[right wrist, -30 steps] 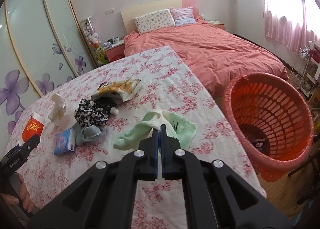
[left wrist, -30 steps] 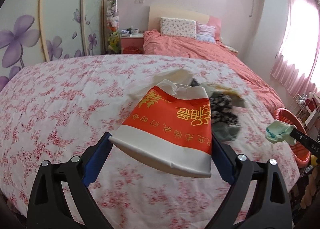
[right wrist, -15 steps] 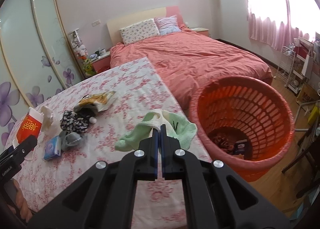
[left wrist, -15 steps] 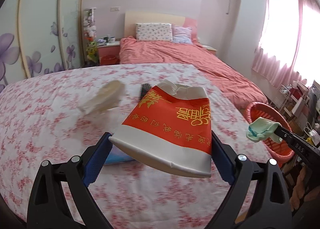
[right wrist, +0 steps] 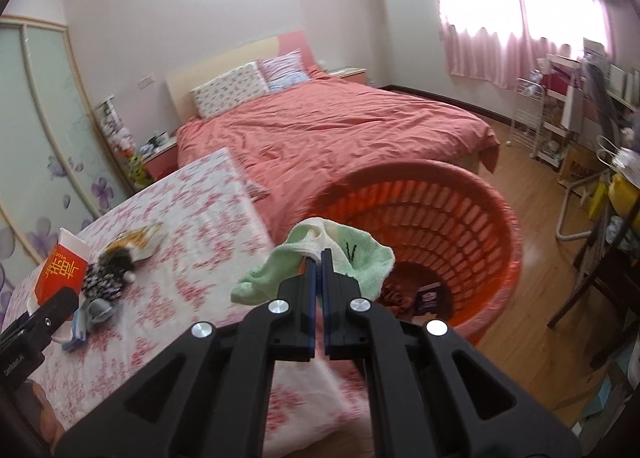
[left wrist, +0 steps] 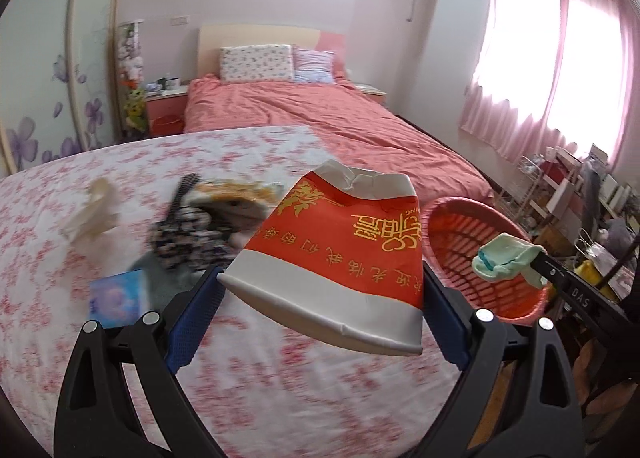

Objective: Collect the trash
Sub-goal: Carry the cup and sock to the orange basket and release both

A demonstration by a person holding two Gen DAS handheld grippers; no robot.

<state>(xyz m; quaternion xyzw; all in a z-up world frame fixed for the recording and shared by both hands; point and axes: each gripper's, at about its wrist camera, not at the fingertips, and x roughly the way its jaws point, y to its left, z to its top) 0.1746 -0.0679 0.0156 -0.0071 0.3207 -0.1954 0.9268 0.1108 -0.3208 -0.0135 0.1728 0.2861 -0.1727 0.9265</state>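
Sock (right wrist: 312,262) in right gripper (right wrist: 319,258) above basket (right wrist: 496,209)

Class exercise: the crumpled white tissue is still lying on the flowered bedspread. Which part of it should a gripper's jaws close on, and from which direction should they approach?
Grip the raised crest of the crumpled tissue, coming straight down from above. It sits as a bunched mound on the soft bedspread, with no rigid edge, so a side approach would probably push it along. The jaws should straddle its narrow width and pinch the upper folds.

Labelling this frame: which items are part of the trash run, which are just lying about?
In play:
left gripper holding paper cup
right gripper holding green sock
orange basket

Lying about:
crumpled tissue
blue packet
snack wrapper
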